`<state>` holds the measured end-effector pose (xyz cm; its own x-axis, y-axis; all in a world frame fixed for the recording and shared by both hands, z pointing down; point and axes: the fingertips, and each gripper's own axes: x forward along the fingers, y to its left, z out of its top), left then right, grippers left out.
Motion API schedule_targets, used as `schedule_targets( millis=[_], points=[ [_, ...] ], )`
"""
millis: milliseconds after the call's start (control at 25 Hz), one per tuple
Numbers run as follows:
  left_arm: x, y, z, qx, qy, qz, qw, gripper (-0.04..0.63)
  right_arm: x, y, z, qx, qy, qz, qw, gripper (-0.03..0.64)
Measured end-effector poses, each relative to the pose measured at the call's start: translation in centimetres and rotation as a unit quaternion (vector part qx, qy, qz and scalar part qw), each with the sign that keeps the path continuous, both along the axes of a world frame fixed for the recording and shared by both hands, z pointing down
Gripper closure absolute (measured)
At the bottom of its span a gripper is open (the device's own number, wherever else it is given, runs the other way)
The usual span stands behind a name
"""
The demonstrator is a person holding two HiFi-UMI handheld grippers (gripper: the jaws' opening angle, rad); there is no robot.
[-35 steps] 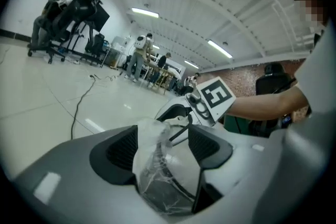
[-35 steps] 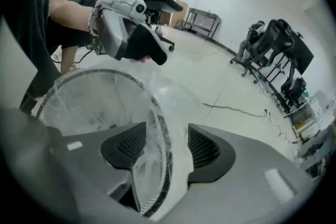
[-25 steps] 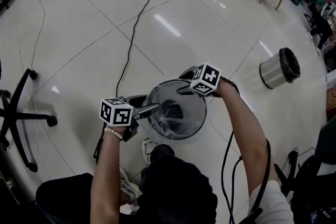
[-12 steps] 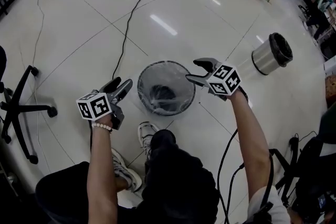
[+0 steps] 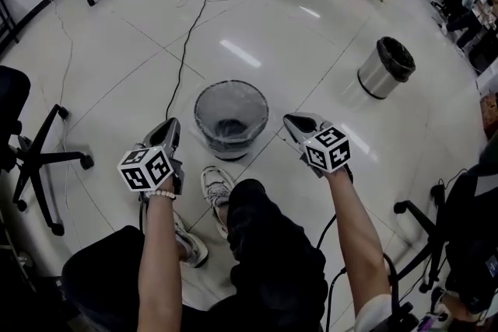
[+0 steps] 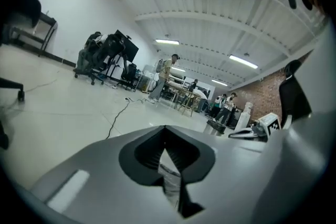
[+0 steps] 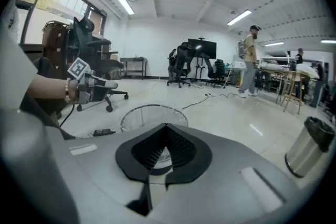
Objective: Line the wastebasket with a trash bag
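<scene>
A pale, glossy floor (image 5: pixel 327 35) lies under both tools. A black chair (image 5: pixel 35 159) on castors stands well off to the left of the left tool (image 5: pixel 172 125). The wastebasket (image 5: pixel 230 119), round and upright, sits on the floor ahead of the two tools and between them, apart from both. A clear bag (image 5: pixel 249 109) shows inside it, reaching up to the rim. Seen from the right gripper view, the wastebasket (image 7: pixel 152 112) lies just past that tool's tips, a little to their left. A steel bin (image 5: pixel 384 68) with a dark liner stands further out, well to the right of the right tool (image 5: pixel 290 120); in the right gripper view it is low at the right edge (image 7: pixel 310 147).

Each tool is held in one hand, with its marker cube nearest the person. The left tool's jaws have just been closing and are now pressed together, tips meeting (image 6: pixel 165 128), with nothing pinched between them. The right tool's jaws have likewise just been closing and are pressed together (image 7: pixel 166 126), also pinching nothing. Neither tool touches the wastebasket or the bag. From the right gripper view the left tool (image 7: pixel 100 83) shows off to the left, beside the wastebasket's rim and clear of it.

A white shoe (image 5: pixel 214 186) rests on the floor behind the tools' tips, between the two arms and near the wastebasket's near side. A black cable (image 5: pixel 185 58) runs away across the floor from ahead of the left tool, passing left of the wastebasket
</scene>
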<state>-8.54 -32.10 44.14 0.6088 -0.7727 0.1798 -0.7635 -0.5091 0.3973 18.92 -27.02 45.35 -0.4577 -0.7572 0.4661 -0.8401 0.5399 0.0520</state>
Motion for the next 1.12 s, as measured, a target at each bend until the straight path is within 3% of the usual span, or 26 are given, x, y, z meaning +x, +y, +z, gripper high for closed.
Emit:
schedule_targets(
  millis=[120,440,680,960,1120],
  points=[
    [1.0,3.1,-3.4,0.027,-0.009,-0.005,0.9996,0.583,1.0,4.2,-1.6,0.001,-0.008,0.063,0.998,0.615],
    [2.9,14.7,-7.0,0.016,-0.042,0.005,0.999,0.583,2.3,16.9,-7.6,0.025,-0.04,0.162,0.986,0.617],
    [3.5,21.4,-11.3,0.039,-0.046,0.026,0.9979,0.583,2.8,22.1,-12.7,0.051,-0.03,0.184,0.981,0.617],
    [3.0,25.3,-12.9,0.052,-0.074,0.05,0.9946,0.583,0.3,23.6,-20.5,0.082,0.043,0.135,0.987,0.617],
    [2.8,26.9,-12.3,0.047,-0.07,0.058,0.9948,0.583,-2.0,25.2,-20.8,0.066,-0.022,0.137,0.988,0.617]
  ],
)
